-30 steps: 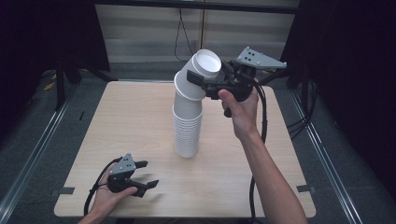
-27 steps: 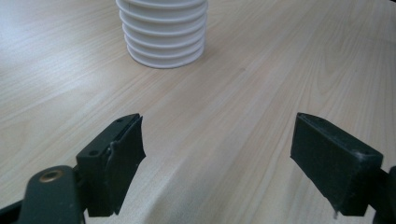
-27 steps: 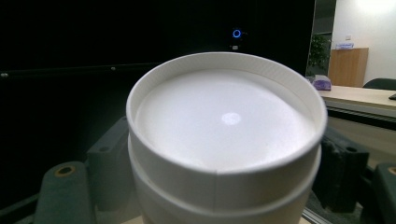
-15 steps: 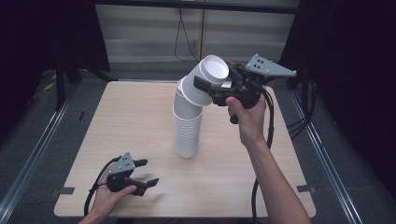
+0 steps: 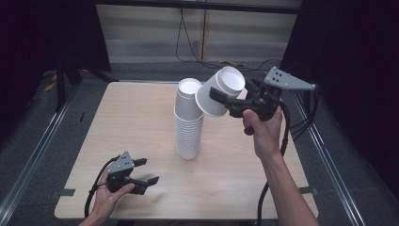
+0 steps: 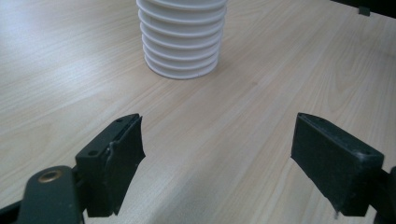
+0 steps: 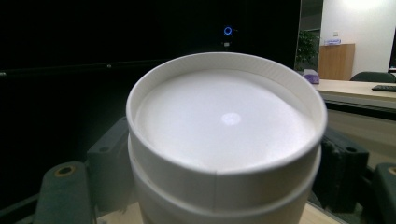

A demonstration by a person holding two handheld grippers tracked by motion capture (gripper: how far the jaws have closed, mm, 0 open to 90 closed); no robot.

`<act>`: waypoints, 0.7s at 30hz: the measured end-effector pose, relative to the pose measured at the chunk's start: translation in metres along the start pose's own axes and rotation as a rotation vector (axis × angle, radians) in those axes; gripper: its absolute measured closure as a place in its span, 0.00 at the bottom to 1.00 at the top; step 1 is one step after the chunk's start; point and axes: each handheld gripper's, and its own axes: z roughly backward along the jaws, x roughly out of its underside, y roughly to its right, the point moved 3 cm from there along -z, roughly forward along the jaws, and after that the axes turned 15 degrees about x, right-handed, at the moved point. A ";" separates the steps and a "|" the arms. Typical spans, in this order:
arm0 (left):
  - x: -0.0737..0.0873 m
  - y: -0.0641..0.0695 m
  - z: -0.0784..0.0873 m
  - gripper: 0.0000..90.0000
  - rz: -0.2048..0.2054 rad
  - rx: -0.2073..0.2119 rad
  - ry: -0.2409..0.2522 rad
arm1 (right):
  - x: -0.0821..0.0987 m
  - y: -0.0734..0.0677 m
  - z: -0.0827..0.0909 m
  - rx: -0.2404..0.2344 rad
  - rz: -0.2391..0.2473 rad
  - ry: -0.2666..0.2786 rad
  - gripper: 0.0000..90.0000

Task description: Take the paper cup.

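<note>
Right gripper (image 5: 225, 100) fingers pinching a white paper cup (image 5: 220, 91) tilted in the air at 2 o'clock of the tall white paper cup stack (image 5: 188, 120), mid light wooden tabletop (image 5: 131, 127), left gripper (image 5: 147, 172) fingers spread wide, empty, at 7 o'clock.

A second ago the top paper cup (image 5: 219, 92) was sitting tilted on the stack of cups (image 5: 188, 120), held by the right gripper (image 5: 221, 98). Now this cup has come off completely and is in the air just to the right of the top of the stack, apart from it and leaning with its base up and to the right. The right gripper itself has moved to the right, away from the stack.
</note>
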 end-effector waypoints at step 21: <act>-0.034 0.005 -0.010 0.19 -0.027 0.036 0.084 | 0.059 0.008 0.026 0.016 -0.012 -0.128 0.24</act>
